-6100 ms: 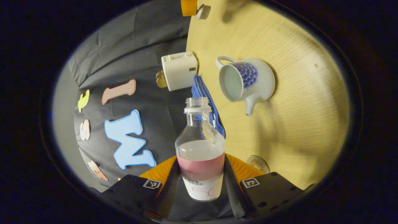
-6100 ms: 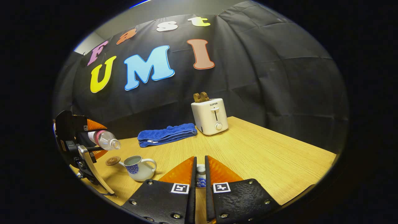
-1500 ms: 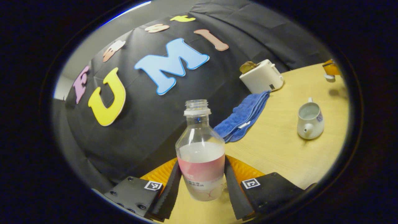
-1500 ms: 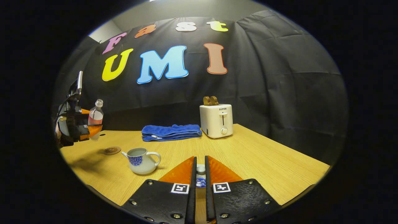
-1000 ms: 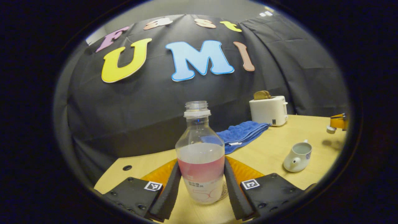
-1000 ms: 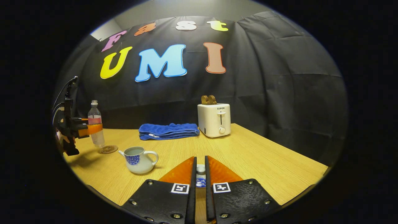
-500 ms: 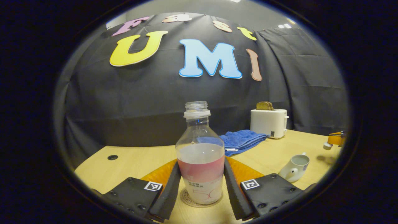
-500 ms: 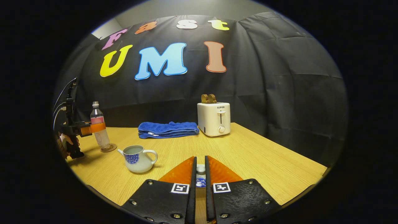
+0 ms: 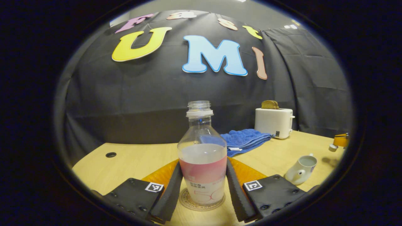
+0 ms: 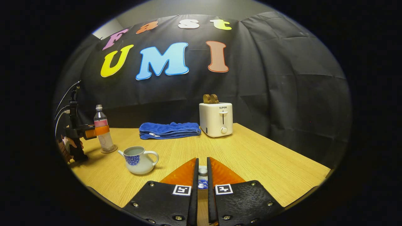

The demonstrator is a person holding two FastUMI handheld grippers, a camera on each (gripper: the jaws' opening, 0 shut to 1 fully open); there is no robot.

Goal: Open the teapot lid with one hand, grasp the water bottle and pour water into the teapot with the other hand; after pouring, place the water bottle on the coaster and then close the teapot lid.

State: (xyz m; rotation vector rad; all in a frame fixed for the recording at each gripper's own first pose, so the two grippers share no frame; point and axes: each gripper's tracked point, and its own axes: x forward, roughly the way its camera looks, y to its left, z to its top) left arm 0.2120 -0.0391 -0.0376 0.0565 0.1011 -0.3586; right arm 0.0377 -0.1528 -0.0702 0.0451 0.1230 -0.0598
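Clear water bottle (image 9: 202, 157) with a pink-and-white label; white teapot (image 10: 137, 160) with a blue scale pattern; blue towel (image 10: 170, 130); white toaster (image 10: 216, 119); pale wood-grain worktop (image 10: 251, 157).

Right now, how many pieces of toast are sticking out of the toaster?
2, side by side in the top of the toaster: toast on the left, toast on the right.

Both cameras ride low over the table (image 10: 251, 153), facing the toaster (image 9: 274, 123).
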